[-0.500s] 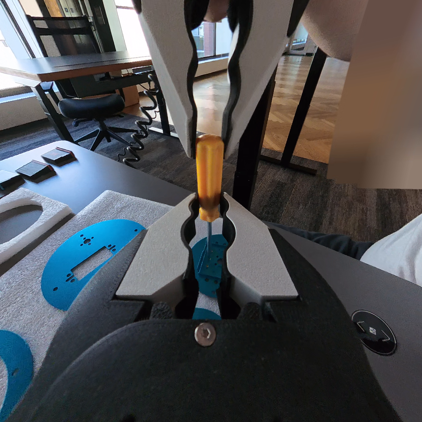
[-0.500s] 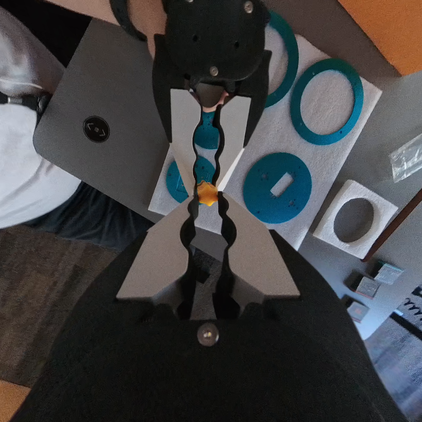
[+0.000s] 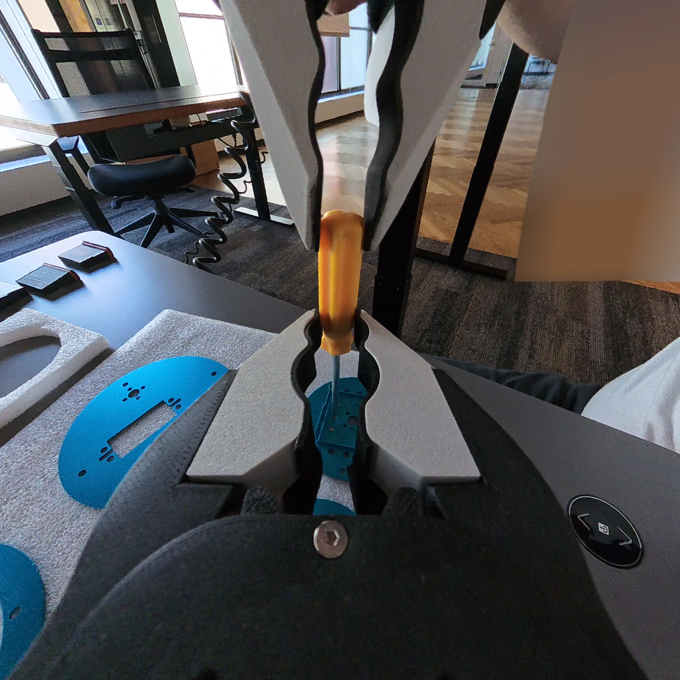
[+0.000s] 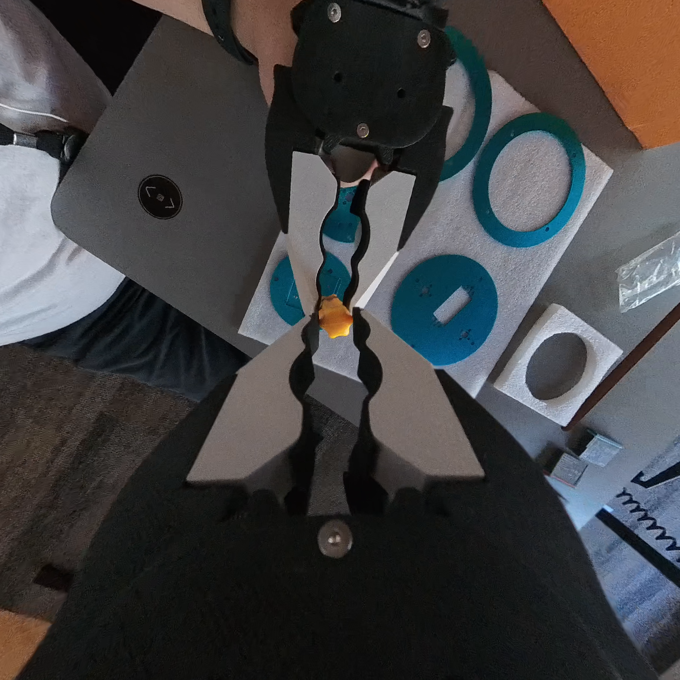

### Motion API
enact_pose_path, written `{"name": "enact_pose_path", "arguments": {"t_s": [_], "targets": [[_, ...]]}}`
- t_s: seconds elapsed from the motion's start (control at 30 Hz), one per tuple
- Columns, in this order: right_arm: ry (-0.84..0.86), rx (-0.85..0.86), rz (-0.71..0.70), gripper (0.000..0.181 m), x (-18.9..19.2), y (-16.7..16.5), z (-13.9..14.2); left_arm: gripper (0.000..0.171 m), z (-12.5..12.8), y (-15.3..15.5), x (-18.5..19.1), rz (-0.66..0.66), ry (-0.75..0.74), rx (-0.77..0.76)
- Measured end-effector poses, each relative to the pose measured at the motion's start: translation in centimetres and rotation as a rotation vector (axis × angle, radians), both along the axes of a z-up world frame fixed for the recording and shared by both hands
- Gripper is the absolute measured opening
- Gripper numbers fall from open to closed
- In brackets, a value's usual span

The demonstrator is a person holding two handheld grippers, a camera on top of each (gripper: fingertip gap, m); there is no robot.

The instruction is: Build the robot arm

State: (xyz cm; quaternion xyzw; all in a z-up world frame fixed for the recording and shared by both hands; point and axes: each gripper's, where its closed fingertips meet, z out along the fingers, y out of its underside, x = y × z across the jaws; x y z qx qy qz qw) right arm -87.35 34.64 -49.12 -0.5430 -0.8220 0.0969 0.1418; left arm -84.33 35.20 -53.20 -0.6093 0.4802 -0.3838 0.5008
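Note:
A screwdriver with an amber handle (image 3: 337,279) stands upright, and its thin shaft (image 3: 334,382) reaches down to a small blue bracket (image 3: 340,427) on a round blue plate. My left gripper (image 3: 336,322) is shut on the lower end of the handle. My right gripper (image 3: 340,241) comes down from above and is shut on the top of the handle. In the right wrist view I look straight down on the handle end (image 4: 333,318) between my right gripper (image 4: 334,323) tips, with the left gripper (image 4: 335,305) opposite.
A white foam sheet (image 4: 438,235) on the grey table (image 4: 198,121) carries a blue disc with a rectangular slot (image 4: 412,312) and blue rings (image 4: 482,206). A foam block with an oval hole (image 4: 515,379), a plastic bag (image 4: 647,272) and small dark blocks (image 3: 48,281) lie nearby. A person's white shirt (image 4: 33,250) is at the table edge.
The right gripper has turned slightly about the screwdriver handle. The left gripper and the screwdriver stay in place.

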Motion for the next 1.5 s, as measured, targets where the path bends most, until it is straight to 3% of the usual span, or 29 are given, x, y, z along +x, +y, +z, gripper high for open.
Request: {"name": "enact_pose_path", "arguments": {"t_s": [0.3,0.4,0.53,0.6,0.73,0.9,0.97,1.1,1.23,1.3,1.43,1.5], "targets": [[0.005,-0.096,-0.455,0.018,-0.1,0.5,-0.4,0.015,0.2,0.2,0.0,0.040,0.013,0.012],[-0.015,-0.086,-0.393,0.017,-0.2,0.2,-0.5,0.015,0.2,0.1,0.0,0.025,0.025,0.028],[0.006,-0.021,-0.130,0.016,-0.5,-0.1,-0.4,0.015,0.2,0.0,-0.1,-0.001,0.001,0.005],[0.003,-0.003,-0.084,0.016,-0.6,-0.2,-0.4,0.015,0.2,0.0,-0.2,-0.006,-0.005,0.005],[-0.049,-0.058,-0.273,0.016,-0.1,0.4,-0.4,0.015,0.2,0.3,0.0,0.009,-0.003,-0.005],[-0.031,-0.106,-0.610,0.017,0.6,0.9,-0.4,0.017,0.2,0.3,0.4,0.016,-0.006,0.010],[-0.044,-0.098,-0.541,0.017,0.6,0.8,-0.4,0.017,0.2,0.3,0.4,0.001,-0.010,0.007],[-0.015,-0.015,-0.186,0.019,0.2,0.3,0.1,0.017,0.2,0.1,0.3,-0.014,-0.022,0.000],[-0.033,0.023,-0.088,0.018,0.2,0.4,0.1,0.017,0.2,0.2,0.3,-0.013,-0.023,0.000],[-0.054,-0.019,-0.155,0.018,0.3,0.5,0.1,0.017,0.2,0.2,0.3,-0.017,-0.022,-0.001],[-0.049,-0.086,-0.532,0.018,0.5,1.4,0.0,0.016,0.0,0.7,0.4,0.027,-0.020,-0.002],[-0.032,-0.119,-0.629,0.017,0.7,1.1,-0.1,0.016,-0.1,0.4,0.5,0.005,-0.015,0.004]]}}
